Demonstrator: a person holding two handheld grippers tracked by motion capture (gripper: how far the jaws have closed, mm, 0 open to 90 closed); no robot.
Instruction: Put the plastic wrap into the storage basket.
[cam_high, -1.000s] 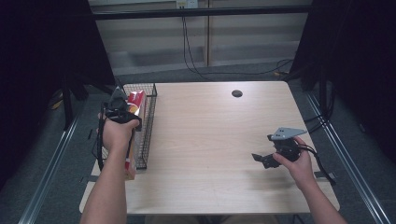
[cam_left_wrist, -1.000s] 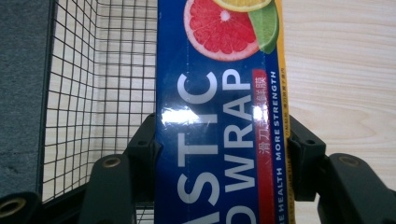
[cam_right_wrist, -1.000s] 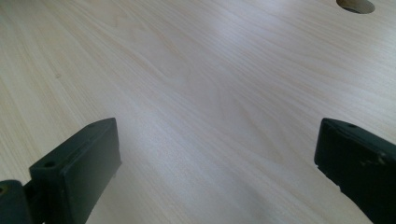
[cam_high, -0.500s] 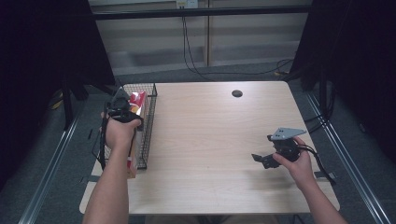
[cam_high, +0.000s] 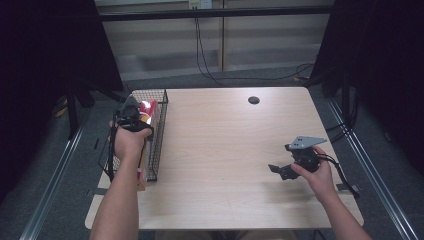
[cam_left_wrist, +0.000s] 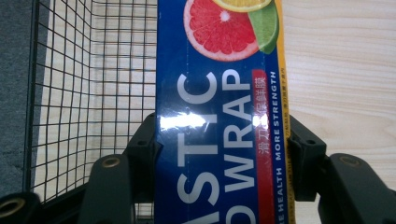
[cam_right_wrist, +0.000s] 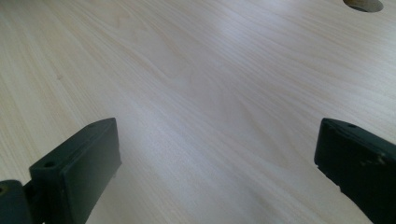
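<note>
- The left tool was clamped on a blue plastic wrap box, one jaw pressed flat against each long side, so the box filled the whole gap between them.
- In the left gripper view the box ran straight out ahead of the jaws, with its citrus picture at the far end.
- In the high view the left tool hung over the wire basket at the left edge of the bench, and the box sat at the basket's right wall.
- Whether the box's underside already touched the basket floor could not be told.
- The step in hand looked like placing the box into the basket. To do it well, the box would best be kept parallel to the basket's long walls and lowered until it rested, and the jaws opened only then.
- The right wall was close, so the outer jaw risked catching the mesh when it spread.
- The right tool rested well apart on the right of the bench, jaws wide apart and empty over bare wood.
</note>
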